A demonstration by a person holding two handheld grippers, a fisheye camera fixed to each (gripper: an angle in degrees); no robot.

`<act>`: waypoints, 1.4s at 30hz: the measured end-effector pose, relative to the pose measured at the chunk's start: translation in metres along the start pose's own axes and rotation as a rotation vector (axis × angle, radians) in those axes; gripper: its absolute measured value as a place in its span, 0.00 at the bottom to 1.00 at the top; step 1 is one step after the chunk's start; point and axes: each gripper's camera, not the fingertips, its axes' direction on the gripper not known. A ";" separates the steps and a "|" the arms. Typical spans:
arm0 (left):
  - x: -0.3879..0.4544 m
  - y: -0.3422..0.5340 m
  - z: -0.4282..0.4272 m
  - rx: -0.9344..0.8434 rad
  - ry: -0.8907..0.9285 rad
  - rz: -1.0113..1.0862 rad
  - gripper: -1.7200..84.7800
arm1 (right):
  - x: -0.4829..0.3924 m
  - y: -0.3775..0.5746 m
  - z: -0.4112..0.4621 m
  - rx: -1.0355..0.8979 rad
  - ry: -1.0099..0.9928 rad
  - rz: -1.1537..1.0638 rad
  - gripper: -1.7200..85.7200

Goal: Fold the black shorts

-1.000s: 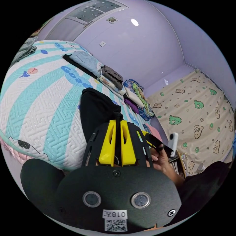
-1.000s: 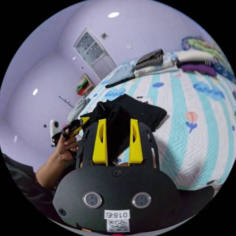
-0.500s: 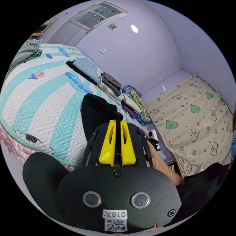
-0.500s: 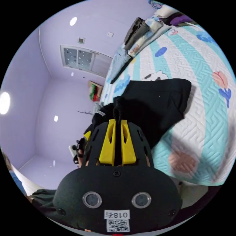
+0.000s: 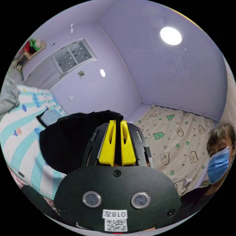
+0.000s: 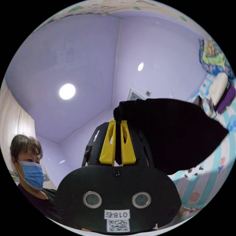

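Both tools are clenched on the black shorts. In the left gripper view, the left tool (image 5: 117,122) has its yellow jaws drawn close together with a bunched edge of the shorts (image 5: 68,140) pinched between them; the cloth hangs off to one side of the jaws, raised above the striped bed (image 5: 17,137). In the right gripper view, the right tool (image 6: 118,121) grips a gathered edge in the same manner, and the shorts (image 6: 177,132) spread away from it as a broad dark panel held up in front of the bed (image 6: 216,159). Whether any part of the garment touches the bedding cannot be told. Assessment of handling: the fabric is soft and light, drapes freely, holds no shape of its own and will sag between the two grip points; it appears neither slippery nor fragile. The thick edge, apparently the waistband, is the soundest place to hold, one tool toward each end, so the panel hangs flat. Stacked folded clothes (image 6: 221,91) lie at the far side of the bed. A person wearing a mask (image 6: 33,173) stands behind the tools.
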 end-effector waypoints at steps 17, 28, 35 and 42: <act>-0.035 -0.025 0.135 -0.193 -0.284 0.066 0.03 | 0.055 -0.084 0.005 0.003 0.308 0.079 0.03; -0.107 0.018 0.230 -0.234 -0.415 0.105 0.03 | 0.115 -0.107 0.018 0.018 0.568 -0.054 0.03; -0.255 0.183 0.189 -0.457 -0.782 -0.342 0.03 | 0.287 0.056 -0.063 0.050 0.827 0.584 0.03; -0.281 0.213 0.170 -0.544 -0.805 -0.342 0.04 | 0.306 0.075 -0.090 0.091 0.769 0.685 0.04</act>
